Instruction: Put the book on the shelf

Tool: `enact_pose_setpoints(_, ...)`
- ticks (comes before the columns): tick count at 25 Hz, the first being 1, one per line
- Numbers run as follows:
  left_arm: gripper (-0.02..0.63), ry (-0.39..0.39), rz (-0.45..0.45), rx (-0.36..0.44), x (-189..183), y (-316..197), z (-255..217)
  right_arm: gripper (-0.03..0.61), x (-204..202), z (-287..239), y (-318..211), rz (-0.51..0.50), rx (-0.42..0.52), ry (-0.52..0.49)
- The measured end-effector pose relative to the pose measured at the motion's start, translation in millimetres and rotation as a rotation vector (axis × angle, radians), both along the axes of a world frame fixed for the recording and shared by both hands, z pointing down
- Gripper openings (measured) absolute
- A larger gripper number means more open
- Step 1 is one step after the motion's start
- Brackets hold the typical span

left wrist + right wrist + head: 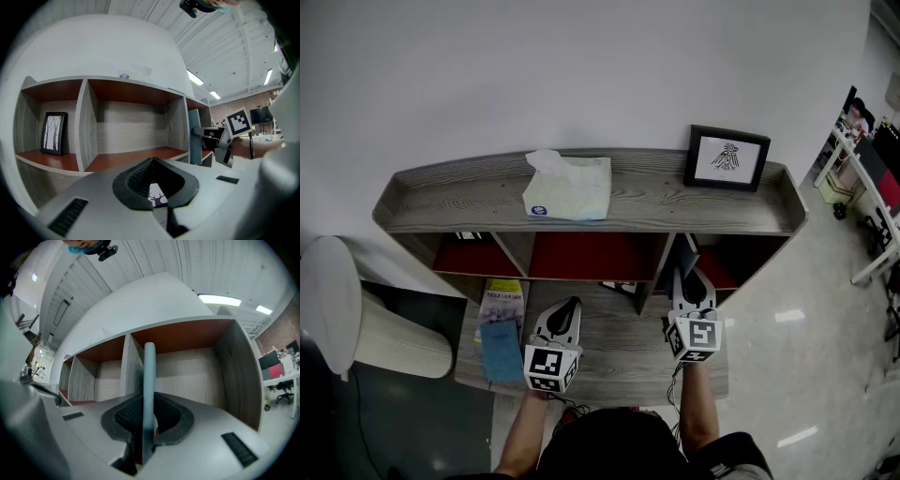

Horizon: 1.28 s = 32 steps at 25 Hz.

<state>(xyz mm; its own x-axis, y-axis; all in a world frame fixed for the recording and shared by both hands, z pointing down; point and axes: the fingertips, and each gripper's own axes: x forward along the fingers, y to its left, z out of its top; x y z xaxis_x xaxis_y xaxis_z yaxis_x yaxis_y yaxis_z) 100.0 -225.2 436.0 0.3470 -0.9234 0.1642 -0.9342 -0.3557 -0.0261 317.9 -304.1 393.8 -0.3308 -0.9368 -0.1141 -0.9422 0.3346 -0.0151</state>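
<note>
The thin blue book (685, 255) stands upright on edge, with my right gripper (682, 277) shut on its lower part. In the right gripper view the book (149, 376) rises straight up between the jaws of the right gripper (147, 422), in front of the shelf's right compartment (192, 364) and next to its left divider. The grey wooden shelf (487, 202) has red-lined compartments. My left gripper (571, 307) rests shut and holding nothing over the low board in front of the middle compartment. The left gripper view shows the left gripper (152, 187) and, off to its right, the book (194, 136).
A tissue box (569, 186) and a framed drawing (727, 157) sit on the shelf top. A small framed tree picture (53, 132) stands in the left compartment. Blue booklets (500, 328) lie on the low board's left end. A white round bin (356, 319) stands at the left.
</note>
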Motion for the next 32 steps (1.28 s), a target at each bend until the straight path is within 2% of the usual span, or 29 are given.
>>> enact_pose_setpoints(19,0.008,0.007,0.016,0.009,2,6,-3,0.083,-5,-1,6,-0.021,-0.025,-0.012)
enact_pose_setpoints(27,0.008,0.01,0.02,0.013,2,10,-5,0.204,-9,-1,12,-0.084,-0.043,-0.043)
enact_pose_setpoints(32,0.008,0.01,0.023,0.016,3,15,-5,0.219,-7,-1,16,-0.087,-0.046,-0.044)
